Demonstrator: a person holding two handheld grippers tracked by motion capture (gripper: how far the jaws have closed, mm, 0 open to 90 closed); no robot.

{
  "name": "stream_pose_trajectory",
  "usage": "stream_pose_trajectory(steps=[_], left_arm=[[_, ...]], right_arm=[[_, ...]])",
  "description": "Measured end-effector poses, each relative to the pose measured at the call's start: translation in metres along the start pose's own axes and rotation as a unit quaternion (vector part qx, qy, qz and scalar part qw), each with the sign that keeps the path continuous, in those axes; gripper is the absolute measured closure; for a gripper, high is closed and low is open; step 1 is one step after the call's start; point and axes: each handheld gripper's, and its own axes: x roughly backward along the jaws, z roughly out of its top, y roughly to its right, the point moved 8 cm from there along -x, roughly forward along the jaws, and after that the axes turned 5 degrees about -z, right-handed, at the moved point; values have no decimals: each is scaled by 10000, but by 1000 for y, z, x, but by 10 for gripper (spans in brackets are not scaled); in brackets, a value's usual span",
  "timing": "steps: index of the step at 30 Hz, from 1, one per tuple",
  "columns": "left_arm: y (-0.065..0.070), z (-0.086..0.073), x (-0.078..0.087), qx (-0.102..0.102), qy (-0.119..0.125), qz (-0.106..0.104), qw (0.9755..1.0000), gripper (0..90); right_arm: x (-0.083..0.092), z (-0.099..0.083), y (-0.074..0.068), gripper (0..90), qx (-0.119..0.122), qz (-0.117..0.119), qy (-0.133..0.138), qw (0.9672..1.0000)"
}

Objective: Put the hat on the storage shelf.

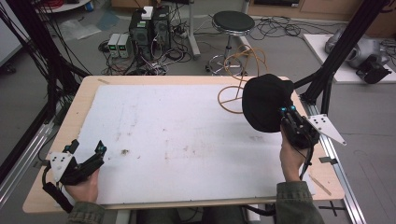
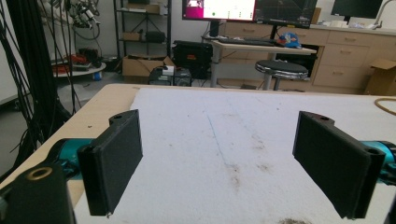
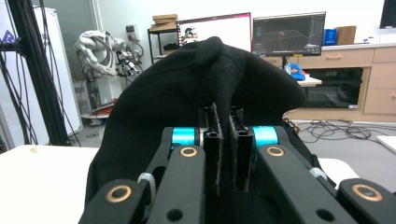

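Observation:
A black fabric cap (image 1: 264, 100) hangs lifted above the right side of the table, pinched by my right gripper (image 1: 288, 112), which is shut on its edge. In the right gripper view the two jaws stand pressed together on a fold of the black cap (image 3: 187, 98), whose cloth bulges up behind them. My left gripper (image 1: 86, 149) rests near the front left corner of the white mat (image 1: 187, 135), held in a hand. The left gripper (image 2: 219, 163) has its jaws wide apart, with bare stained mat between them.
An orange cable (image 1: 233, 88) loops over the table's far right edge. A black frame strut (image 1: 327, 70) rises at the right. Beyond the table stand a round stool (image 1: 232, 21), computer boxes (image 1: 149, 28) and tangled cables on the floor.

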Motion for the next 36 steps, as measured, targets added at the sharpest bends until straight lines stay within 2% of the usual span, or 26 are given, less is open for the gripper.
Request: stream_pose_trajectory(steps=[8,14,21,28,32,34,36], left_arm=[[1,0,0,-11,11,-15,10000,160],[4,-1,-2,-24,-19,-46,10000,160],[7,-1,-3,-54,-24,-99,9999,160],[10,-2,-3,-35,-28,-144,9999,160],[12,-1,-3,-22,-7,-144,9999,160],[13,-1,-4,-80,-17,-180,9998,160],[15,-2,-6,-148,-41,-213,9997,160]], right_arm=[[-5,3,-4,872,-101,41,61,9999],[-8,12,-12,872,-136,122,263,9995],[-20,26,-20,872,-23,200,358,9992],[-35,45,-23,872,-55,153,525,9985],[-45,50,-24,872,-45,113,510,9986],[-56,55,-24,872,-86,92,508,9986],[-60,56,-24,872,-107,74,509,9986]])
